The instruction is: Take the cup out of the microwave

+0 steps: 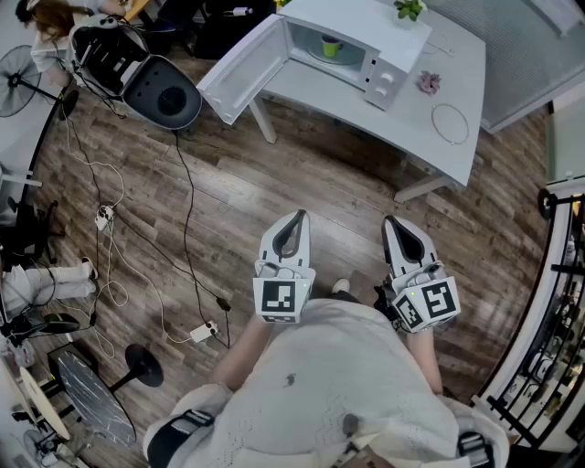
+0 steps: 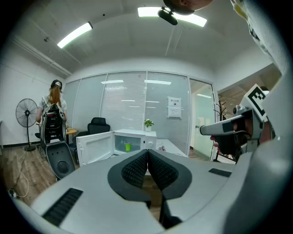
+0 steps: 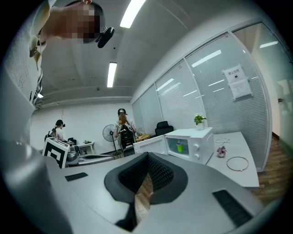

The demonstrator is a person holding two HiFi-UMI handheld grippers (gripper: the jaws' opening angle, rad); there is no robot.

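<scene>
— Entry for the tools?
— Left gripper: closed, pads pressed flat together, nothing between. Right gripper: likewise closed at the tips, empty. Held side by side, close to the body, over the wooden floor. Aimed toward the table, well apart from it.
— Entry for the cup?
— Cup: green, upright, inside the open cavity of the microwave. Untouched by either tool.
— Microwave?
— White, set on the white table, toward its left end as seen from the head view. Door swung wide open to the left, out past the table edge. Two knobs on the right-hand panel. Small potted plant on top.
— Other table stock?
— Small pink flower, just beside the microwave's knob side. Thin ring, lying flat, further along the tabletop.
— Surroundings?
— Loose cables across the floor at left. Standing fan by the wall. Black chair behind the open door. A person in a cap near the fan, seen from behind.
</scene>
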